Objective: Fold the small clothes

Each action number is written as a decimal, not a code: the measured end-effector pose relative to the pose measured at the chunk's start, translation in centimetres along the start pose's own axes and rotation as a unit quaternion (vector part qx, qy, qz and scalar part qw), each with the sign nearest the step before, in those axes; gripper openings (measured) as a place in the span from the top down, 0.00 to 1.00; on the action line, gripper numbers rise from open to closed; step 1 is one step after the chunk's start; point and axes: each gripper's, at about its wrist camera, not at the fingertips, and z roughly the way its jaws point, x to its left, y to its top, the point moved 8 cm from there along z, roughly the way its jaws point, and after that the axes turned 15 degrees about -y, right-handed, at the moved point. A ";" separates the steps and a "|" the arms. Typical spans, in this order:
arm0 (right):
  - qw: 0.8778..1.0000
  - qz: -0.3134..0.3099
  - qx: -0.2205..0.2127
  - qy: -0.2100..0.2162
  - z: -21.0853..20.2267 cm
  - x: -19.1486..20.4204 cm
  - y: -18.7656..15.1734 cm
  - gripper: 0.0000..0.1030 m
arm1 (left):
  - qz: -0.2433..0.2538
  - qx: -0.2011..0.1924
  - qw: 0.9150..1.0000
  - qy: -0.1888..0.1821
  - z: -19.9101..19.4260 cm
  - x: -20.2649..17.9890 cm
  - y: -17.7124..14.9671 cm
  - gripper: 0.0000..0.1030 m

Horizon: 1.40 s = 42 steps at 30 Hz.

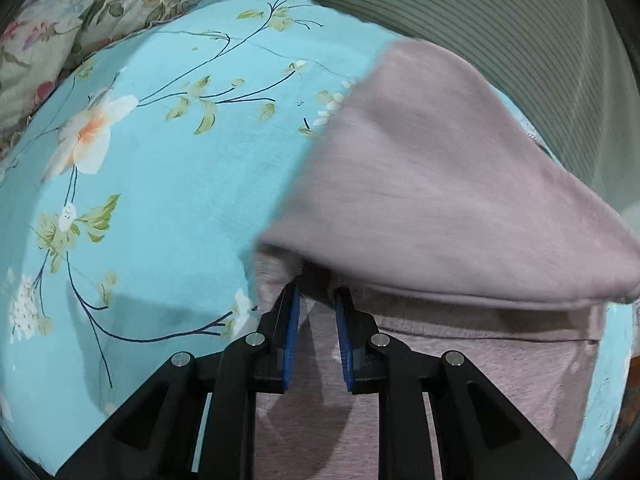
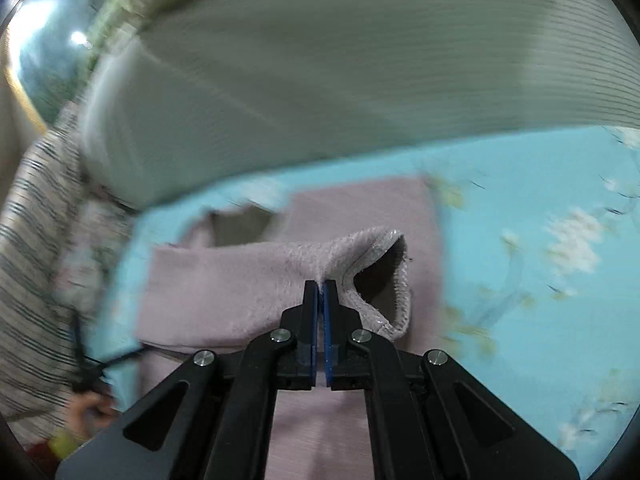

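A small mauve-pink fleece garment [image 1: 452, 184] lies on a turquoise floral bedsheet [image 1: 168, 200]. In the left wrist view its upper layer is lifted and folded over, blurred by motion. My left gripper [image 1: 317, 294] sits at the fold's near edge with its jaws a little apart, cloth between and under them. In the right wrist view my right gripper [image 2: 320, 286] is shut on a hemmed edge of the garment [image 2: 360, 256] and lifts it off the flat layer beneath.
A grey-green ribbed bedcover [image 1: 500, 20] runs along the far side; it also shows in the right wrist view [image 2: 340, 72]. A floral pillow [image 1: 80, 20] lies at far left. A striped cloth [image 2: 36, 240] hangs at the left of the right wrist view.
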 end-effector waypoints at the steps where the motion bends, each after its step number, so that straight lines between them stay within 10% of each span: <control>1: 1.000 0.004 0.014 -0.006 0.9 -0.5 -0.6 0.97 | -0.002 0.000 1.000 0.002 0.1 0.0 0.0 0.81; 8: 0.996 -0.003 0.067 -0.065 2.7 -0.7 -2.4 0.95 | 0.002 0.008 1.000 0.016 -0.2 -0.7 -0.7 0.81; 11: 0.999 -0.014 0.032 -0.028 -0.4 1.6 -1.5 0.92 | 0.009 0.008 1.000 0.015 -0.6 -0.9 -0.6 0.82; 15: 0.992 -0.072 0.015 0.100 -2.8 9.4 -0.1 0.15 | 0.034 0.006 0.999 0.017 -1.2 -1.4 -0.7 0.81; 22: 0.956 -0.175 0.061 0.227 4.2 25.3 3.7 0.15 | 0.026 -0.004 1.000 0.008 -1.3 -1.2 -1.5 0.80; 27: 0.938 -0.225 0.134 0.225 10.8 31.8 4.2 0.15 | 0.016 -0.008 1.000 -0.002 -1.5 0.0 -1.9 0.79; 34: 0.854 -0.315 0.268 0.316 11.8 37.7 -2.5 0.15 | 0.023 -0.033 0.999 -0.028 -3.5 0.3 -1.7 0.65; 42: 0.874 -0.185 0.213 0.396 12.3 42.5 -0.7 0.15 | 0.000 -0.032 0.999 -0.039 -3.3 1.2 -1.6 0.65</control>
